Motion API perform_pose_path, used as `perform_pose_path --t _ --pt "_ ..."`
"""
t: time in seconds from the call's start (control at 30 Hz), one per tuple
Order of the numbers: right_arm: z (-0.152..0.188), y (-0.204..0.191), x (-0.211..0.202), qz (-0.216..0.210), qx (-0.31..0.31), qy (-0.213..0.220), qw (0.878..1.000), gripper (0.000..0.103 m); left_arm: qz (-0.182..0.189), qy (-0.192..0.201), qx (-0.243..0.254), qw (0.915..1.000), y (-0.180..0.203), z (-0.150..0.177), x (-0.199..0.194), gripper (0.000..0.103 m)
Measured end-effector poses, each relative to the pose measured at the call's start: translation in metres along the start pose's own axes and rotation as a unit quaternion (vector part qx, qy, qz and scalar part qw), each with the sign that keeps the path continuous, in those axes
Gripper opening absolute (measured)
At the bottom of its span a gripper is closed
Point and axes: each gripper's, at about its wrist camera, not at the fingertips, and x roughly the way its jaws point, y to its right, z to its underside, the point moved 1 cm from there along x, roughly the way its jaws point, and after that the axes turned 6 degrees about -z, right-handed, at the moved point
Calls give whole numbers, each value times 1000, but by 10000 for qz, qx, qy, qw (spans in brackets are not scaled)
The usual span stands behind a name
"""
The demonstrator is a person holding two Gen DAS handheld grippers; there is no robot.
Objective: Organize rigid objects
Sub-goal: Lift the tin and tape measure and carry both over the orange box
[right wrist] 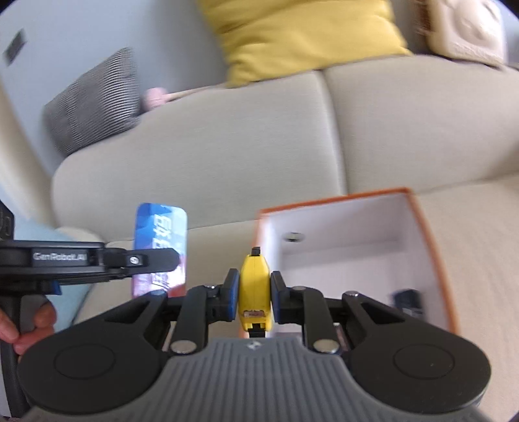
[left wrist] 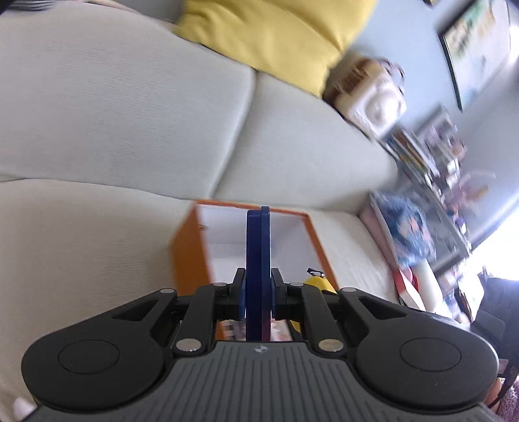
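Counting from the left, the scene holds two grippers, two held items, one box, one sofa and three cushions.

1. Left gripper: the jaws are closed almost fully onto one flat blue case. In the left wrist view the case stands on edge between the blue pads and projects past the fingertips toward 12 o'clock. Both pads press its two broad faces. In the right wrist view the same case appears at 9 o'clock, showing a printed blue, white and red face, clamped in the side-on left gripper. One hand grips that gripper's handle at 8 o'clock.

2. Right gripper: the jaws are closed narrowly on one yellow object with black ends. It sits centred between the pads, and both pads touch its sides. In the left wrist view part of the same object shows at 4 o'clock of the left fingertips.

3. One orange box with a white interior rests open on the sofa seat. It lies at 2 o'clock of the right fingertips, and behind the blue case in the left wrist view. Its contents are too blurred to identify.

4. Cushions: one grey striped cushion at 10 o'clock, one yellow cushion at 12 o'clock, one cream cushion at 1 o'clock.
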Motion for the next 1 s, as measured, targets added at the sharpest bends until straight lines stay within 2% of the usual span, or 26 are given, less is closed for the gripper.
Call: perform_pose_path --t 0.13,0.27,0.43,0.57,0.63,0.7,0.77,0.8,0.93,1.0 --pt "3 45 2 264 471 -78 9985 20 -30 -380 329 9987 28 -2 39 15" --pt "7 79 21 134 1072 -170 9940 20 -236 -811 401 9956 33 -2 80 15" --pt "9 103 50 28 1376 -248 9902 20 -519 -1203 505 9901 35 -5 121 15" --pt "9 117 66 188 1439 -246 9891 20 -627 -1507 983 9817 44 -8 146 15" --pt "7 121 68 255 1364 -205 9901 20 -671 -1714 1488 9716 49 -10 157 15" --pt "5 125 71 279 1303 -233 9908 20 -627 -1985 2029 9568 52 -11 166 15" --pt "5 127 71 271 1238 -237 9917 20 -496 -2265 2694 9347 57 -10 174 15" --pt "6 127 71 260 1205 -241 9921 20 -520 -2391 3037 9208 59 -8 178 15" --pt "8 129 80 255 1089 -350 9931 20 -534 -2768 4454 8498 69 8 188 15" --pt "9 128 84 241 1003 -396 9939 20 -492 -2769 5122 8115 74 21 188 15"
